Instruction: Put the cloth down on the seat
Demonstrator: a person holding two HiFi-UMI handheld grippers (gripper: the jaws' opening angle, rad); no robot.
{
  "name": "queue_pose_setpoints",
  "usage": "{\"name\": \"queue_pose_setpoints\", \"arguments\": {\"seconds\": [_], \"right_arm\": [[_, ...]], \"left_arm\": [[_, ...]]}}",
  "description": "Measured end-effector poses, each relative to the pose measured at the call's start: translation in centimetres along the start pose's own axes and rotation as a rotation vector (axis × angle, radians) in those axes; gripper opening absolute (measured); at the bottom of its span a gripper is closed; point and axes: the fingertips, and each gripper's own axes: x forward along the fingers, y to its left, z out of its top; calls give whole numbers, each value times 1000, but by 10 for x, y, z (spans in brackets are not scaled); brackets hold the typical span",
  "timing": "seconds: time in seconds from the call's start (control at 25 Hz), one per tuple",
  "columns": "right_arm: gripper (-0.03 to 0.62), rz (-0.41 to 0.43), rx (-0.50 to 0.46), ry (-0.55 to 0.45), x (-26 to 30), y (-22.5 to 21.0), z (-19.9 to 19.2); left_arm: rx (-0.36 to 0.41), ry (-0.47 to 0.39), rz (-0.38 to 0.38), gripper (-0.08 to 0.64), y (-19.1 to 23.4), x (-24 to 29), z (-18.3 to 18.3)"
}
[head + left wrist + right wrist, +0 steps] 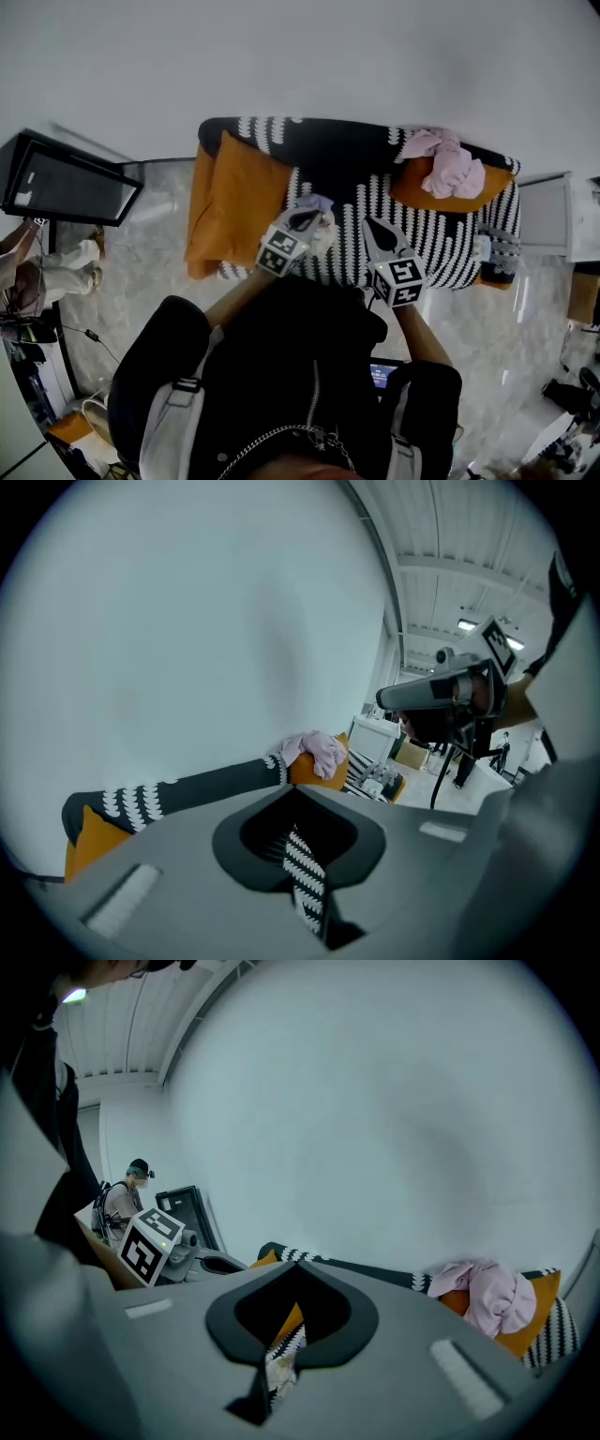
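Observation:
A black-and-white patterned sofa seat (427, 239) lies below me. A pale, lavender-tinged cloth (321, 232) rests on it, right at the tip of my left gripper (311, 217). That gripper's jaws are shut, and its own view shows only striped upholstery (305, 878) through the slit, no cloth between them. My right gripper (368, 225) hovers just to the right, jaws also shut and empty. The pale cloth (278, 1372) shows through its slit. A pink cloth (448, 161) sits bunched on the right orange cushion (412, 192).
A large orange cushion (234, 202) leans at the sofa's left end. Left of the sofa stands a black screen (70, 183), with a person (47, 267) below it on the floor. A white cabinet (548, 220) is at the right. Small items (492, 248) lie on the seat's right end.

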Motion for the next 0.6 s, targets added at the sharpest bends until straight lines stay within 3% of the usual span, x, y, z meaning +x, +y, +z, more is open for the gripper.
{"name": "queue_pose_setpoints", "arguments": {"seconds": [0.6], "right_arm": [[2, -4, -30, 26, 6, 3, 2]], "left_arm": [[-29, -14, -6, 9, 5, 9, -1]]}}
